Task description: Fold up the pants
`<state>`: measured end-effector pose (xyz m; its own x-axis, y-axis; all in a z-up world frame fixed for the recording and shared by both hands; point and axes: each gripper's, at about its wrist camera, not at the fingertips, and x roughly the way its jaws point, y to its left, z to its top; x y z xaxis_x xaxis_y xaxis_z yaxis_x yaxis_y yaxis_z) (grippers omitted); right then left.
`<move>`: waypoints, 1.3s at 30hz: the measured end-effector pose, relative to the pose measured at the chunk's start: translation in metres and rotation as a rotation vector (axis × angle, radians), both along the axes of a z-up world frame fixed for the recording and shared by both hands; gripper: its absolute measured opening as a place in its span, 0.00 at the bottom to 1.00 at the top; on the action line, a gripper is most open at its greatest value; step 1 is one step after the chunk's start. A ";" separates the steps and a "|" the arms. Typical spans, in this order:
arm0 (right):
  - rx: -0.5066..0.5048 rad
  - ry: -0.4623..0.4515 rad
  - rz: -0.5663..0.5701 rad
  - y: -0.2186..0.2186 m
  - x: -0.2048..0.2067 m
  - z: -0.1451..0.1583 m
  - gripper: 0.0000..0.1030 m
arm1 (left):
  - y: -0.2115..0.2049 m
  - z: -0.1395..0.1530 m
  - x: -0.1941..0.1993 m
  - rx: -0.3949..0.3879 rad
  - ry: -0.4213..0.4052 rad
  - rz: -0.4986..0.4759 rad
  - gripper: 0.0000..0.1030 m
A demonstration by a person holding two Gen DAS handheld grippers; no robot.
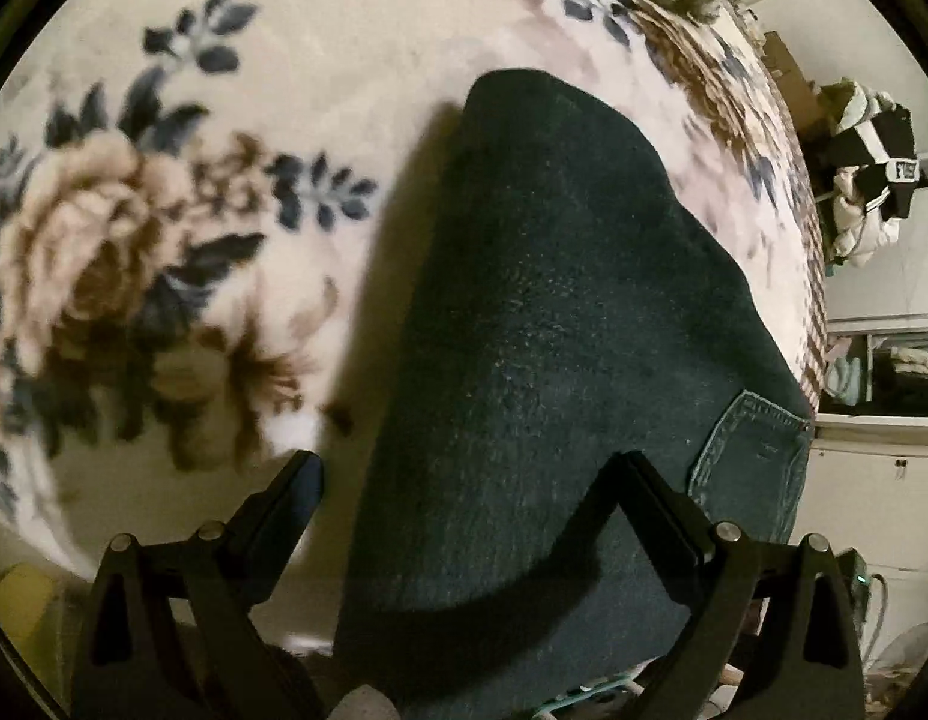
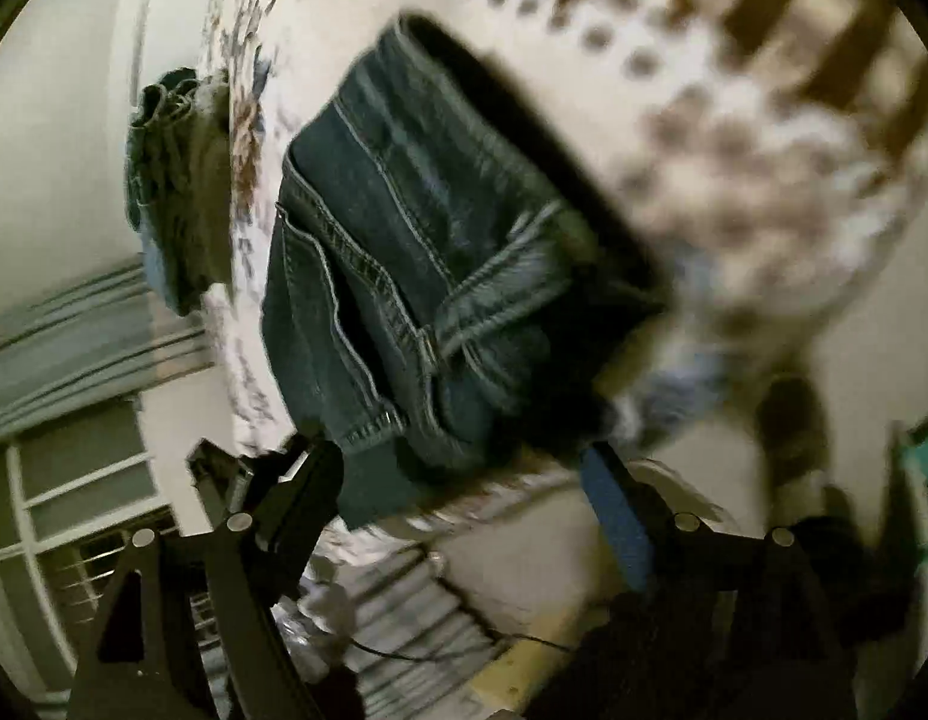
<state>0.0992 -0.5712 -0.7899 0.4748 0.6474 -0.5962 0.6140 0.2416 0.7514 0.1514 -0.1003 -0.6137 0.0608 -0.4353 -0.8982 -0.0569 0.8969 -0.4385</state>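
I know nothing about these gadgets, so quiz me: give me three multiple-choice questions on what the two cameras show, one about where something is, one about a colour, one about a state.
1. Where do the jeans lie?
A. on a floral blanket
B. on a wooden chair
C. inside a drawer

2. What colour are the jeans?
A. bright red
B. dark blue-green
C. white

3. How do the fingers of the left hand-held gripper stand?
A. shut on the jeans
B. spread apart
C. out of view

Answers:
1 A: the blanket, cream with brown roses and dark leaves, shows all around the denim.
2 B: the cloth and its stitched back pocket are dark blue-green denim.
3 B: both fingers show wide apart over the jeans, gripping nothing. The right hand-held gripper is spread too, near the waistband.
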 end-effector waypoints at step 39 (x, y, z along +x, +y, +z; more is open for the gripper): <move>-0.155 -0.113 -0.128 0.088 0.107 0.069 0.43 | 0.006 0.145 -0.017 -0.094 -0.161 0.002 0.20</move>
<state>0.2058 -0.4836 -0.7211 0.6169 0.4820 -0.6221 0.5609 0.2852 0.7772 0.1340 -0.0945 -0.4683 0.2020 -0.5162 -0.8323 0.0191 0.8517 -0.5236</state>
